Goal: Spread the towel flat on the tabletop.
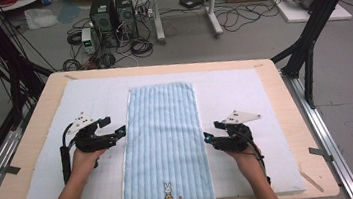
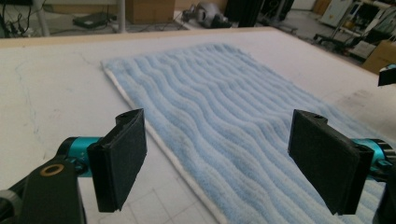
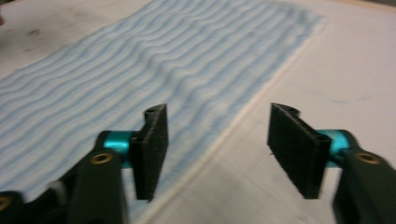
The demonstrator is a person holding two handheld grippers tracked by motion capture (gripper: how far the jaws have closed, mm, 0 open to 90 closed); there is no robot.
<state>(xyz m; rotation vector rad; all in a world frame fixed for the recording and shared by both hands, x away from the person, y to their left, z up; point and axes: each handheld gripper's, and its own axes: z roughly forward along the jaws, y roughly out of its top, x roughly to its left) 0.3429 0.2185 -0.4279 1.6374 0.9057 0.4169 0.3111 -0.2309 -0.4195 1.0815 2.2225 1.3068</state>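
A light blue ribbed towel (image 1: 165,146) lies flat lengthwise on the white mat, its near end with a small rabbit picture (image 1: 167,194) hanging over the table's front edge. My left gripper (image 1: 117,131) hovers at the towel's left edge, jaws open, nothing between them. In the left gripper view the towel (image 2: 224,116) stretches away between the open gripper (image 2: 224,163). My right gripper (image 1: 210,140) stands at the towel's right edge, open and empty. In the right gripper view, the towel (image 3: 140,65) edge runs between the jaws of the gripper (image 3: 217,147).
A white mat (image 1: 234,98) covers the wooden table (image 1: 292,116). Black frame legs (image 1: 308,39) rise at the right and left. Computers, cables and boxes sit on the floor beyond the far edge.
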